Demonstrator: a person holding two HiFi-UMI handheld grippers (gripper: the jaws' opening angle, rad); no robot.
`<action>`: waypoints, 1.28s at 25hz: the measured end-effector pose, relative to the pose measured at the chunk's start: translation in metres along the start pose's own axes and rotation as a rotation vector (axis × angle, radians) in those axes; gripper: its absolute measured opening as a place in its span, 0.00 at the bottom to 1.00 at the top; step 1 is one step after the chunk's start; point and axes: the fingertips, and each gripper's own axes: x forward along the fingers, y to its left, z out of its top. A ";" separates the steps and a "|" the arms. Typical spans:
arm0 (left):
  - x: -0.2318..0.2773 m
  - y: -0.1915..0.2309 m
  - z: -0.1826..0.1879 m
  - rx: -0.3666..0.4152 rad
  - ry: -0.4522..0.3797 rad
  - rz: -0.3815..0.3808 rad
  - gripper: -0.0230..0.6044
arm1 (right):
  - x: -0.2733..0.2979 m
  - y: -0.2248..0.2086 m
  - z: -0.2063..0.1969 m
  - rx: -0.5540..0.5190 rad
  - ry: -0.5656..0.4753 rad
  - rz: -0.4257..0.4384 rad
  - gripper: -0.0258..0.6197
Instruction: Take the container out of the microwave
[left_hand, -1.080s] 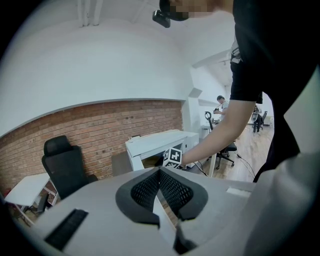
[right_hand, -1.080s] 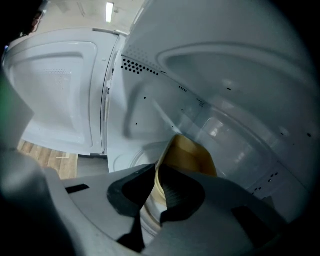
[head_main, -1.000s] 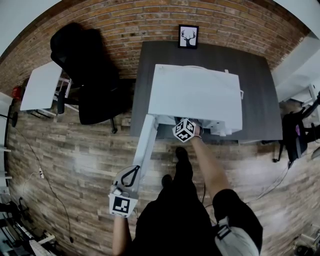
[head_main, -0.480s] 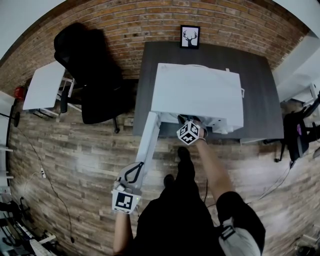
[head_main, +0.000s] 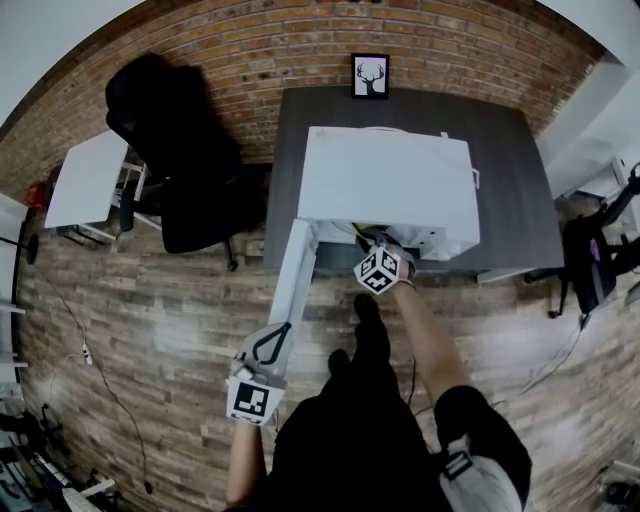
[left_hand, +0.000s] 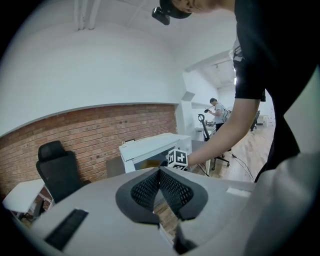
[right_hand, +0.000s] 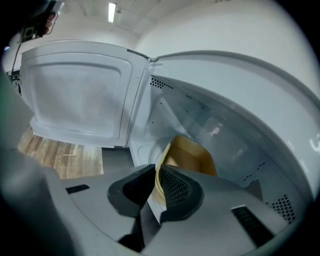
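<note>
Right gripper (right_hand: 156, 172) has its jaws pinched on the rim of the tan container (right_hand: 189, 156), which is inside the white microwave (right_hand: 235, 125), door (right_hand: 75, 90) swung wide open. Left gripper (left_hand: 159, 172) is closed on nothing, out by the door's far edge.
</note>
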 end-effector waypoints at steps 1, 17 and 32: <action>-0.002 -0.001 0.000 -0.002 -0.001 -0.001 0.04 | -0.003 0.001 0.001 -0.002 -0.003 -0.001 0.09; -0.011 -0.024 0.005 0.026 -0.041 -0.060 0.04 | -0.062 0.040 -0.003 0.013 -0.010 0.018 0.09; -0.015 -0.042 0.007 0.052 -0.071 -0.142 0.04 | -0.119 0.064 -0.021 0.010 0.010 -0.024 0.09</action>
